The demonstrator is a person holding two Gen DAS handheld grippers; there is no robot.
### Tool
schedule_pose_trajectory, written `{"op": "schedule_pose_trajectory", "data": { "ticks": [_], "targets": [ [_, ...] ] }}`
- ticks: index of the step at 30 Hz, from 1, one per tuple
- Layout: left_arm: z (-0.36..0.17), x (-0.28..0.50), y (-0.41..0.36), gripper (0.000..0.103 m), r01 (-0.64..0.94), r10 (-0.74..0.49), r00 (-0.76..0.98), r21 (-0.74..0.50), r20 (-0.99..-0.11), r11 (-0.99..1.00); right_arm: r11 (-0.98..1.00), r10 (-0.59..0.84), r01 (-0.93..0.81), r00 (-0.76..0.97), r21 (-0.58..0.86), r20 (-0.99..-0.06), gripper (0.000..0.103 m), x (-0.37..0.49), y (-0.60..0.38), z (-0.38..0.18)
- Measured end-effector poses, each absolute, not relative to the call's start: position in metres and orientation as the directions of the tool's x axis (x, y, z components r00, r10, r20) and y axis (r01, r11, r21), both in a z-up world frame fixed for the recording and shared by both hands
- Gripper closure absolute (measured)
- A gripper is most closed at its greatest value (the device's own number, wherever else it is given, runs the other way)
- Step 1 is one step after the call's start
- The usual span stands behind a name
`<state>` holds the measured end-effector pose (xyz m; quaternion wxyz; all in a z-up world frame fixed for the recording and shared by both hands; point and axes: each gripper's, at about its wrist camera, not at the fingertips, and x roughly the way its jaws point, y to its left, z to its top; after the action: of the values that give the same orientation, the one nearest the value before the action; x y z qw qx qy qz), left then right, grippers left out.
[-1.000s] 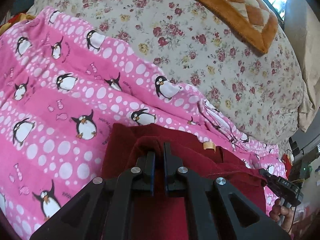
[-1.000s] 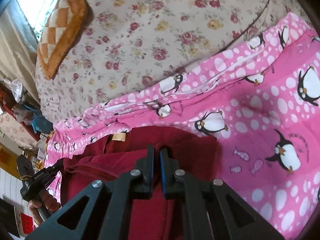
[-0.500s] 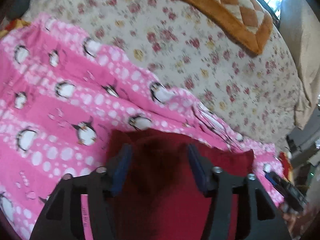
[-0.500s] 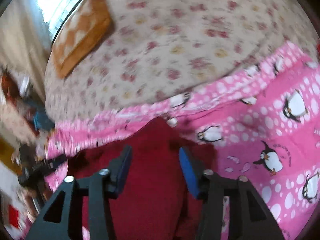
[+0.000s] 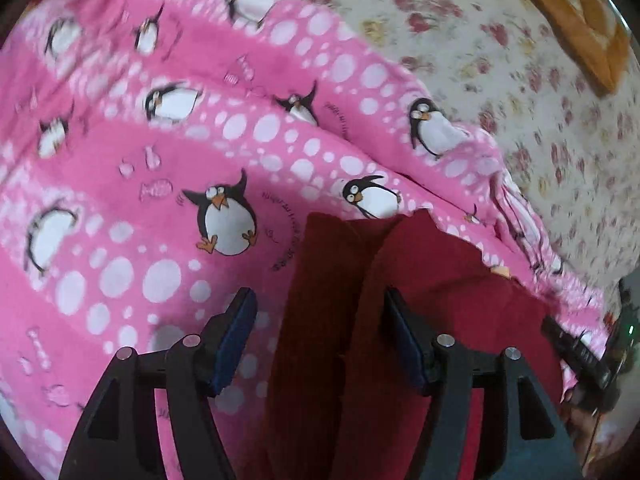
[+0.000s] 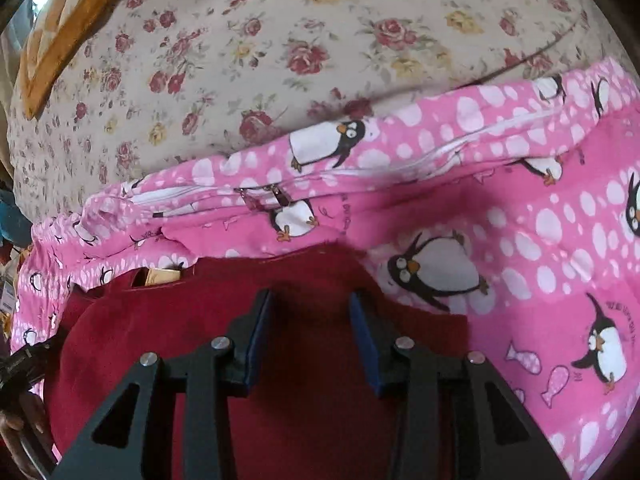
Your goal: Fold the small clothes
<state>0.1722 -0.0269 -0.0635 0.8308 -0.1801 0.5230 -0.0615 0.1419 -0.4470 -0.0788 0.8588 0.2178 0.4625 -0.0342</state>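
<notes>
A dark red garment (image 5: 340,288) lies on a pink penguin blanket (image 5: 160,160). In the left wrist view a long fold ridge runs up its middle. My left gripper (image 5: 320,308) is open above the garment's left part, jaws wide apart and empty. In the right wrist view the red garment (image 6: 312,400) lies flat with a tan label (image 6: 160,278) at its far left edge. My right gripper (image 6: 310,300) is open and empty over the garment's far edge. The other gripper shows at the right edge of the left wrist view (image 5: 576,352).
A floral bedspread (image 6: 280,48) lies beyond the pink blanket (image 6: 540,240). An orange checked cushion (image 5: 580,20) lies at the far corner. A white zipper (image 6: 280,188) runs along the blanket's folded edge. Room clutter shows past the bed's edge (image 6: 12,240).
Both grippers were shut on the red garment a second ago and have opened, letting it drop flat. Both views have shifted, the left one toward the garment's left side.
</notes>
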Motion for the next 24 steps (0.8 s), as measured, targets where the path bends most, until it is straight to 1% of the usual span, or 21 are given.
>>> {"op": "schedule_pose_trajectory", "data": {
  "ticks": [2,5,8,9,16,18,20,21,23,24],
  "targets": [
    [-0.062,0.171,-0.026,0.057,-0.084,-0.291,0.453,-0.365,-0.843,0.927,0.909,0.148,0.242,0.572,0.339,-0.807,0.061,0.138,-0.445,-0.072],
    [-0.059,0.167,-0.027,0.057,-0.086,-0.278,0.462,-0.354,-0.842,0.931,0.897,0.178,0.232,0.588,0.376,-0.789,0.059,0.118,-0.449,-0.056],
    [-0.052,0.162,-0.028,0.057,-0.082,-0.262,0.476,-0.338,-0.84,0.937,0.895,0.196,0.206,0.613,0.395,-0.765,0.051,0.086,-0.451,-0.037],
    [-0.048,0.158,-0.029,0.057,-0.078,-0.259,0.482,-0.335,-0.837,0.939,0.897,0.201,0.196,0.616,0.396,-0.761,0.051,0.078,-0.452,-0.033],
    [-0.03,0.136,-0.03,0.057,-0.041,-0.246,0.516,-0.311,-0.82,0.95,0.911,0.26,0.1,0.614,0.4,-0.745,0.05,0.015,-0.438,-0.013],
    [-0.027,0.13,-0.03,0.057,-0.033,-0.252,0.517,-0.313,-0.818,0.949,0.918,0.259,0.09,0.604,0.387,-0.754,0.05,0.007,-0.431,-0.019],
    [-0.026,0.122,-0.029,0.057,-0.029,-0.265,0.509,-0.324,-0.819,0.946,0.937,0.229,0.101,0.548,0.336,-0.805,0.051,0.009,-0.423,-0.038],
    [-0.026,0.117,-0.026,0.057,-0.031,-0.278,0.501,-0.338,-0.819,0.941,0.943,0.218,0.097,0.545,0.319,-0.81,0.051,0.01,-0.419,-0.042],
    [-0.024,0.107,-0.02,0.057,-0.032,-0.312,0.486,-0.373,-0.816,0.927,0.958,0.175,0.095,0.559,0.272,-0.81,0.051,0.006,-0.411,-0.031],
    [-0.023,0.103,-0.019,0.057,-0.027,-0.329,0.48,-0.388,-0.814,0.921,0.958,0.176,0.09,0.567,0.273,-0.805,0.051,0.003,-0.409,-0.026]
  ]
}}
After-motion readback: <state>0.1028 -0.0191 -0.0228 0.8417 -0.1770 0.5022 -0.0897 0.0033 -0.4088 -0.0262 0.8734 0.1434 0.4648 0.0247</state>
